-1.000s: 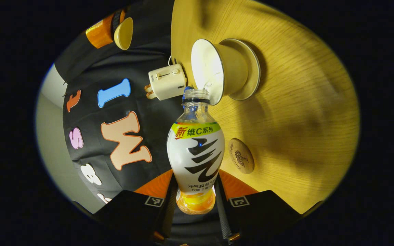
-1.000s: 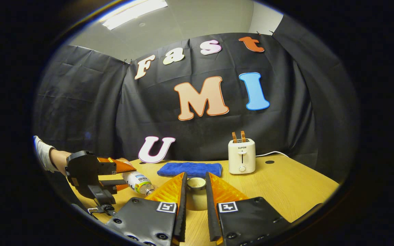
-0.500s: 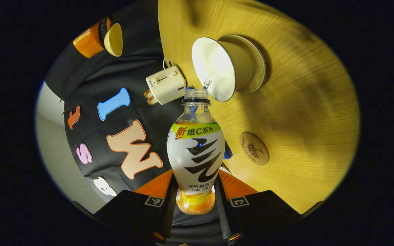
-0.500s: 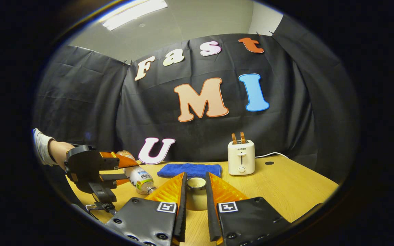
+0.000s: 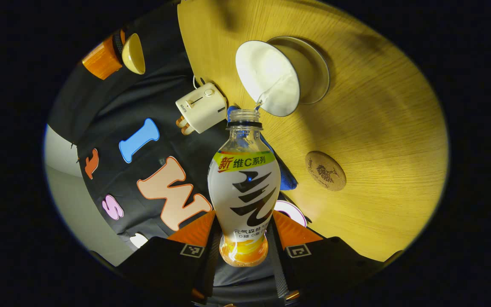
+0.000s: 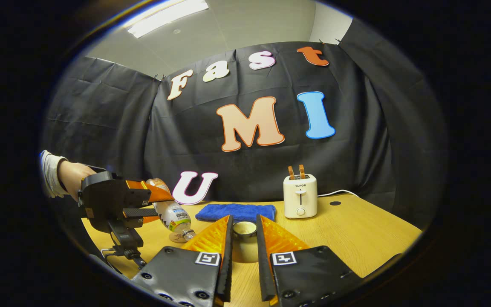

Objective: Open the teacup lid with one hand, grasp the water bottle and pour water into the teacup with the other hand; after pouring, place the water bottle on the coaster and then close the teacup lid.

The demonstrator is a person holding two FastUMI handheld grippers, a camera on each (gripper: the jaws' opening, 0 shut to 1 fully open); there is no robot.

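The left gripper (image 5: 244, 251) pinches a clear plastic water bottle with a white, green & orange label (image 5: 244, 192), both fingers pressed on its lower end. The bottle is tipped, its open mouth at the rim of the cream teacup (image 5: 273, 79), which sits on a saucer on the round yellow wood table (image 5: 377, 128). A thin stream of water runs from the mouth into the cup. A round brown cork coaster (image 5: 325, 170) lies on the table near the cup, apart from it, w/ nothing on it. A blue folded cloth (image 5: 286, 177) peeks out from behind the bottle. A small white toaster (image 5: 200, 107) sits at the table's far edge by the black wall.

In the right gripper view, the right gripper (image 6: 244, 238) pinches the small cream teacup lid (image 6: 244, 229) between its fingers, held up over the table. Far behind it lie the blue cloth (image 6: 237, 211) & the toaster (image 6: 300, 197) w/ two slices of toast sticking up. At left, a hand (image 6: 73, 177) w/ a grey sleeve holds the other gripper (image 6: 151, 204) w/ the tipped bottle (image 6: 173, 212); the coaster (image 6: 178, 237) shows under the bottle mouth.
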